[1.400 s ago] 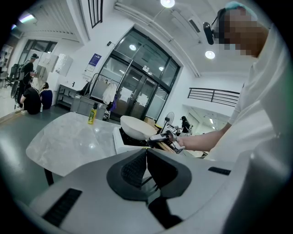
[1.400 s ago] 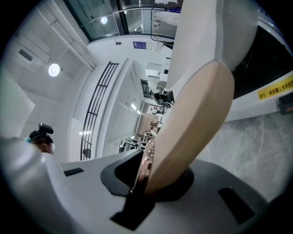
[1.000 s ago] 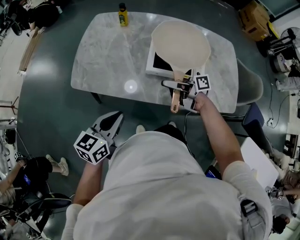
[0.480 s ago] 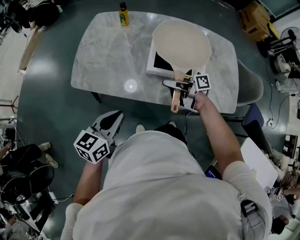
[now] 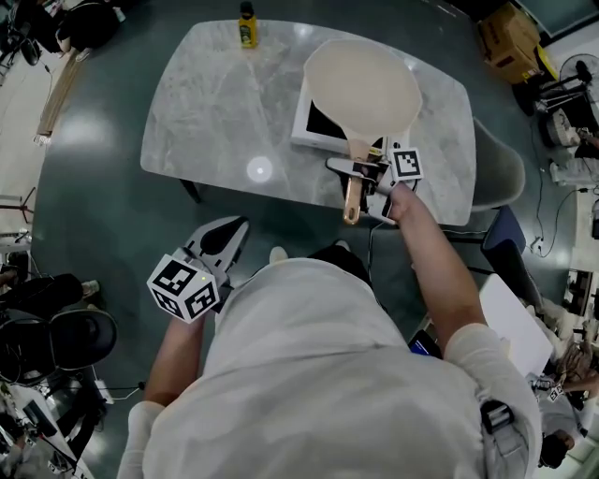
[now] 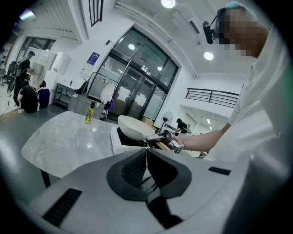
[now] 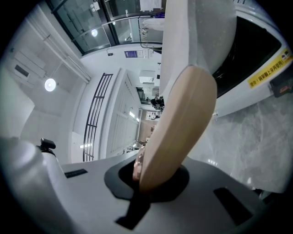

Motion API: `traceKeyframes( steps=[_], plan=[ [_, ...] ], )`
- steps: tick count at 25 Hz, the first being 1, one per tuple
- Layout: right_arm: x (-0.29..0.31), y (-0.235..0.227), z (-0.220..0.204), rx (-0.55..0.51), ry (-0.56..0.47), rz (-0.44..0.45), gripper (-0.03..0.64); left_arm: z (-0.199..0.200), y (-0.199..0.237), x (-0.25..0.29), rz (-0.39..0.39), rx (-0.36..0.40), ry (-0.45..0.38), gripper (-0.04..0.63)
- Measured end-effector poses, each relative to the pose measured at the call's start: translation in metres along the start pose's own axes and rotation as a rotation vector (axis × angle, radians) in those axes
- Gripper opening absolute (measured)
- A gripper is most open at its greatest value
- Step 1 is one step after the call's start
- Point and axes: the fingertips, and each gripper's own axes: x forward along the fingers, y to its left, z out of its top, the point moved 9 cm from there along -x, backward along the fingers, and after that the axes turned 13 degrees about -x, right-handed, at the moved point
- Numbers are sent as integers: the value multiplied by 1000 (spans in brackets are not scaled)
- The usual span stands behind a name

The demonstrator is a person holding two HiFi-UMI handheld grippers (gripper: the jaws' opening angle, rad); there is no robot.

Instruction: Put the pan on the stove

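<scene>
Pan (image 5: pixel 363 89) sits on the white stove (image 5: pixel 301 131) on the counter (image 5: pixel 215 103), long axis running away from me, wooden handle (image 5: pixel 351 196) pointing back at me. My right tool (image 5: pixel 356 171) is pinching that handle, and my left tool (image 5: pixel 232 230) is pressed together, empty. The stove's yellow label (image 7: pixel 270 69) is too small to read.

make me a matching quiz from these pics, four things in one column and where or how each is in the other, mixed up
1 pan
2 yellow bottle
3 left gripper
4 right gripper

a shut on the wooden handle
b far edge of the table
c over the stove
d shut, empty, off the table

Pairs: 1-c, 2-b, 3-d, 4-a
</scene>
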Motion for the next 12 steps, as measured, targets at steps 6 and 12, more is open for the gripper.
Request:
traceKeyframes(
  steps=[6, 12],
  plan=[
    [-1, 2, 0, -15, -17, 0, 28, 0, -3, 0, 0, -1, 3, 20],
    [-5, -2, 2, -10, -56, 8, 126, -3, -2, 1, -1, -6, 4, 20]
  ],
)
